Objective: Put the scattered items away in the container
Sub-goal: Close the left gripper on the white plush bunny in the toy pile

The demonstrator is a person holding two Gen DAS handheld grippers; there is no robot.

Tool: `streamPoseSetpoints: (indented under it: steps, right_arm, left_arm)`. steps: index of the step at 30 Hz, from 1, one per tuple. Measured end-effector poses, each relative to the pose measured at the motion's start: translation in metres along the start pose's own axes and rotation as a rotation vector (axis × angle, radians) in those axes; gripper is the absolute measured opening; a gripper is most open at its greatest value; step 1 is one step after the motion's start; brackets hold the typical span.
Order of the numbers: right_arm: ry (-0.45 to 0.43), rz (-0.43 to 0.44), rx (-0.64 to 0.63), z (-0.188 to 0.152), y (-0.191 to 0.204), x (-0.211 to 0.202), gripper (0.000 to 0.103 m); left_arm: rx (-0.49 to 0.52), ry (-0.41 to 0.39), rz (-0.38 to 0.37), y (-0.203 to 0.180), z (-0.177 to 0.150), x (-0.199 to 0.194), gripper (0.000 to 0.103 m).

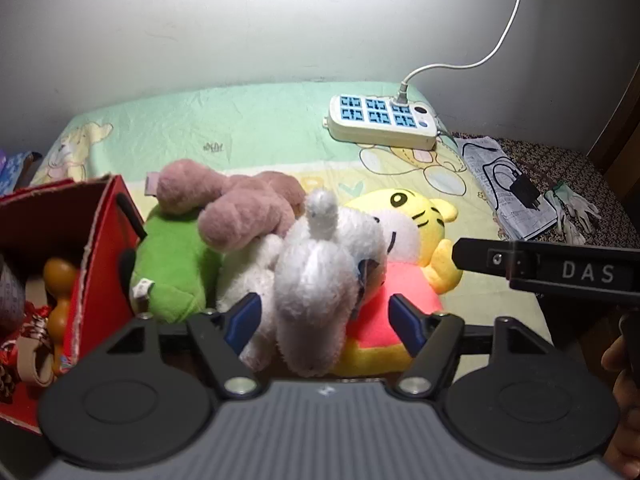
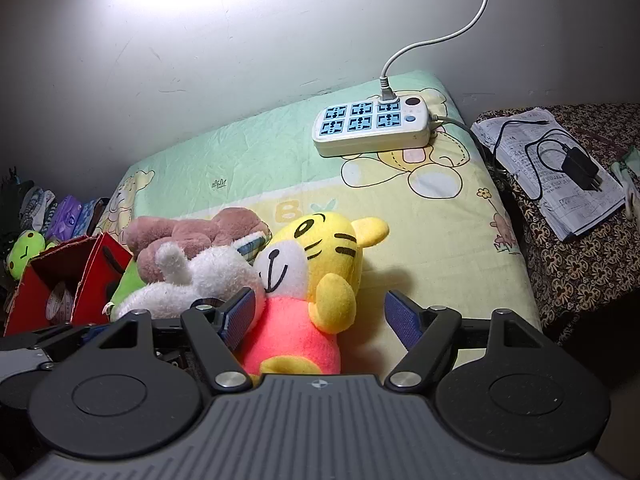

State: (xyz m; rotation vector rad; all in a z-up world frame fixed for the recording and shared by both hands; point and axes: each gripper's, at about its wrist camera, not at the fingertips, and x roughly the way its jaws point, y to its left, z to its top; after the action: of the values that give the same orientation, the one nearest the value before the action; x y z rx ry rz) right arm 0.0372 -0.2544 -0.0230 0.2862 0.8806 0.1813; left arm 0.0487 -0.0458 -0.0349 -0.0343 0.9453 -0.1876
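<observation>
Red box: the red cardboard box [image 1: 96, 248] stands to the left of the left tongs [image 1: 324, 320], open at the top, with small things already in it; its near wall touches the green plush [image 1: 172, 264].
Risk at the box: its walls look thin and torn, so a bulky toy pushed against the rim could tip or shove it along the bed [image 1: 248, 128].
Plush heap: green, pink plush [image 1: 240, 204] and white plush [image 1: 316, 276] lie tangled; pulling one may drag its neighbours off the pile.
Left tongs: fingers partly spread, the white plush standing between them; I judge the pads not yet pressing, since a gap shows on the right side.
Risk of the grip: fluffy pile gives way, so a shallow pinch may catch fur only and slip.
Tiger plush: the yellow tiger plush [image 2: 316, 272] lies between the fingers of the right tongs [image 2: 320, 320], nearer the left pad.
Right tongs: wide apart, holding nothing.
Crowding: both tongs work close together and could knock each other.
Power strip: the power strip [image 1: 380, 120] lies well beyond, its cord clear of the toys.
</observation>
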Motion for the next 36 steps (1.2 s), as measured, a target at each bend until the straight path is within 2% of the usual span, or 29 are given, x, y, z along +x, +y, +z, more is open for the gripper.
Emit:
streamPoseSetpoints:
  steps: [2, 7, 12, 21, 22, 24, 25, 26, 28, 29, 30, 33, 36]
  right_arm:
    - [-0.002, 0.007, -0.008, 0.002, -0.001, 0.003, 0.070]
    - [0.015, 0.029, -0.004, 0.004, 0.000, 0.012, 0.068]
    - [0.029, 0.073, 0.000, 0.007, 0.006, 0.016, 0.068]
    - [0.067, 0.149, -0.002, 0.006, 0.017, 0.020, 0.068]
    - [0.073, 0.159, 0.000, 0.005, 0.019, 0.021, 0.068]
    - [0.082, 0.186, 0.018, 0.005, 0.020, 0.025, 0.068]
    - [0.081, 0.197, 0.026, 0.006, 0.021, 0.026, 0.068]
    - [0.078, 0.207, 0.029, 0.007, 0.022, 0.026, 0.068]
    - [0.071, 0.209, 0.031, 0.008, 0.024, 0.027, 0.068]
    - [0.071, 0.209, 0.034, 0.009, 0.025, 0.028, 0.068]
    - [0.076, 0.218, 0.046, 0.009, 0.024, 0.030, 0.069]
    - [0.107, 0.260, 0.116, 0.011, 0.017, 0.038, 0.069]
    - [0.110, 0.268, 0.149, 0.012, 0.012, 0.041, 0.069]
  left_arm:
    - [-0.018, 0.019, -0.019, 0.002, 0.001, 0.008, 0.064]
    - [0.019, 0.005, -0.003, -0.004, 0.001, 0.012, 0.060]
    - [0.023, 0.020, 0.003, -0.001, -0.005, 0.013, 0.049]
    - [0.008, 0.080, -0.028, 0.005, -0.028, 0.011, 0.046]
    - [0.013, 0.094, -0.026, 0.004, -0.032, 0.013, 0.044]
    - [0.014, 0.117, -0.021, 0.004, -0.039, 0.016, 0.034]
    - [0.004, 0.115, -0.019, 0.006, -0.041, 0.015, 0.033]
    - [-0.002, 0.098, -0.014, 0.008, -0.041, 0.011, 0.033]
    - [0.002, 0.028, 0.007, 0.010, -0.036, -0.004, 0.040]
    - [0.013, 0.003, 0.010, 0.010, -0.032, -0.009, 0.051]
    - [0.025, -0.022, 0.014, 0.009, -0.029, -0.014, 0.058]
    - [0.056, -0.072, 0.027, 0.004, -0.017, -0.019, 0.058]
    - [0.053, -0.061, 0.012, 0.000, -0.007, -0.009, 0.058]
